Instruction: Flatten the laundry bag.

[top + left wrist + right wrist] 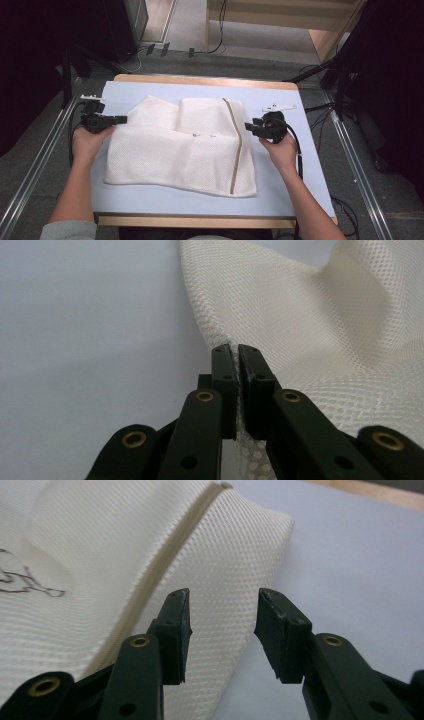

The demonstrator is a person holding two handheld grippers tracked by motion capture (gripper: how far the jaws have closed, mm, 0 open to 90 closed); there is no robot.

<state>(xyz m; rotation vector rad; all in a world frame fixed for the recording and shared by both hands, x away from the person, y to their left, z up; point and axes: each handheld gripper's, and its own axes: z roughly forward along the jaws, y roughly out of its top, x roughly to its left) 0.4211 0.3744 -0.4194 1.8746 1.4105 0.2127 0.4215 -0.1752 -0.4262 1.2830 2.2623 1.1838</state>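
bag: we're working a white mesh laundry bag [182, 150] lying flat on the table [285, 195]
left gripper [235, 352]: jaws pinching the bag's left edge, anchoring it
right gripper [222, 612]: jaws spread, hovering at the bag's right edge by the zipper [165, 560], likely lining up a grab

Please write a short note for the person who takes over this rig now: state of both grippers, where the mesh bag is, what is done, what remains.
Left gripper: shut on the left edge of the white mesh bag; the mesh sits pinched between its jaws.
Right gripper: open, at the bag's right edge near the beige zipper; the jaws straddle the edge and are not pressing on it.
Bag: lies on the light blue table, its upper part folded over and rumpled.
Done: left side gripped.
Left: probably close the right gripper on the edge, then continue handling the bag with both grippers.
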